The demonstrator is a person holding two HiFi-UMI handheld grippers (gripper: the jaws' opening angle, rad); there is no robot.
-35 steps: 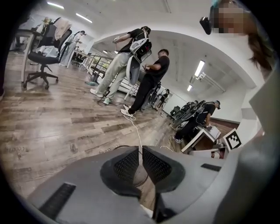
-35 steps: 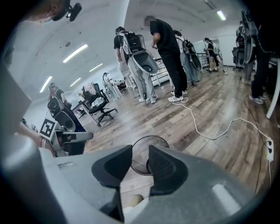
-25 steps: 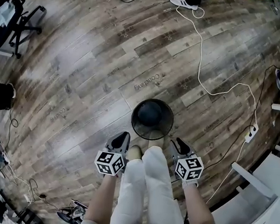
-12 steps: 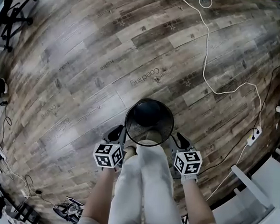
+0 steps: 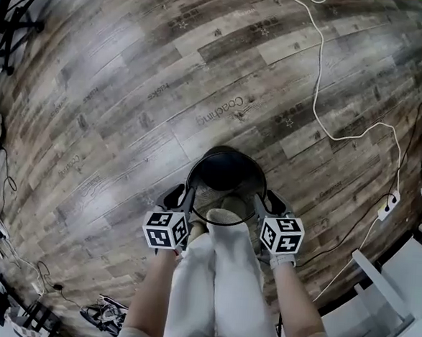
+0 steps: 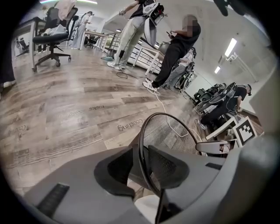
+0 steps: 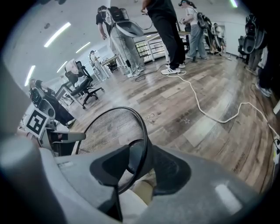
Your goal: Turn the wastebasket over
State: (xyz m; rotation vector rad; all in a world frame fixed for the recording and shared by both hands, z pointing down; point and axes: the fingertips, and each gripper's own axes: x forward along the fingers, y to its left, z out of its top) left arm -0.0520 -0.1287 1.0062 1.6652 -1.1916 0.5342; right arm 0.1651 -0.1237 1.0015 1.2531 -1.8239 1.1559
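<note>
The floor (image 5: pixel 114 107) under you is made of wood-look planks in grey and brown, and some planks carry pale printed lettering (image 5: pixel 218 113). The black mesh wastebasket (image 5: pixel 224 165) stands upright on it with the mouth up, just in front of your legs. A white cable (image 5: pixel 319 78) winds over the planks from the far edge toward your right and reaches a white power strip (image 5: pixel 390 205). At your far left an office chair (image 5: pixel 16 14) stands on its wheeled base. Low at your left, a tangle of cables (image 5: pixel 107 314) lies on the floor.
</note>
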